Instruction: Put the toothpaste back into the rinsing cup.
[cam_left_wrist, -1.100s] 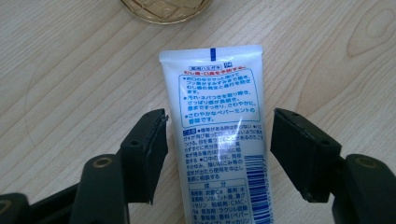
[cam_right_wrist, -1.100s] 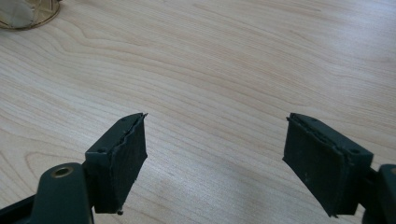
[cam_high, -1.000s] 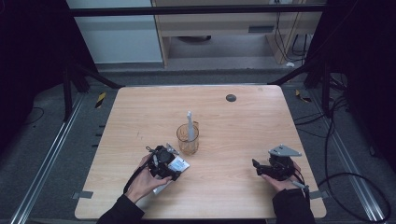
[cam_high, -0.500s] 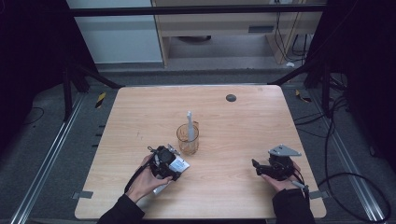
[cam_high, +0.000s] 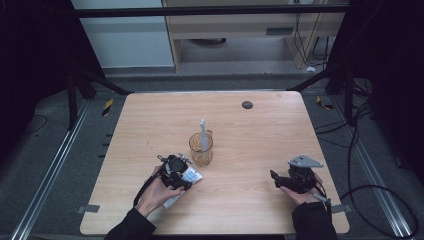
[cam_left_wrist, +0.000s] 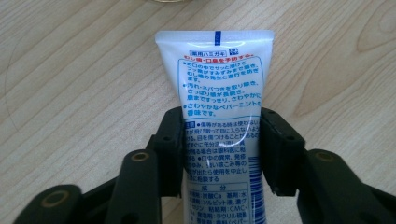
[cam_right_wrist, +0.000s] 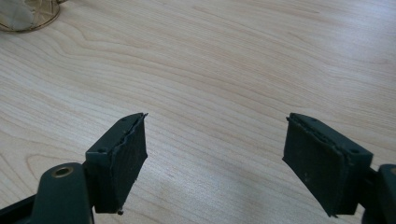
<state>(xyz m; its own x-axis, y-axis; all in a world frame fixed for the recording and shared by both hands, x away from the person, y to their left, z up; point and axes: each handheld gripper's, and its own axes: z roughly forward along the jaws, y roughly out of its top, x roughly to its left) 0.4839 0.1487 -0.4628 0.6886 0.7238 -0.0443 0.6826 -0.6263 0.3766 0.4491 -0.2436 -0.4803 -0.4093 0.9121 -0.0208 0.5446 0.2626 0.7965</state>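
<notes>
The tube (cam_left_wrist: 219, 126) is a flat, soft plastic toothpaste tube, white with blue and red printed text and a blue barcode stripe near one edge. Its crimped end is straight and square, marked by a small blue tab, and a curved glare line crosses the glossy skin.

The left tongs (cam_left_wrist: 219, 149) are clamped on the tube: the two black jaws press against its long edges about halfway along the visible length, and the crimped end projects forward beyond the jaw tips, lying over the desk (cam_left_wrist: 70, 93). In the high view the left tongs (cam_high: 182, 172) and the tube (cam_high: 192, 175) sit just beside a glass cup (cam_high: 201, 149), on its near side.

The cup is clear, amber-tinted and cylindrical, and holds an upright white stick-shaped item (cam_high: 204, 134) whose type cannot be told.

The desk (cam_high: 150, 120) is pale wood-grain laminate, smooth and matt, with a small dark round disc (cam_high: 247, 104) near its far edge.

The right tongs (cam_right_wrist: 215, 158) stand apart, with bare desk between their rough black pads. In the high view the right tongs (cam_high: 278, 179) lie well apart from the tube, to its right.
</notes>
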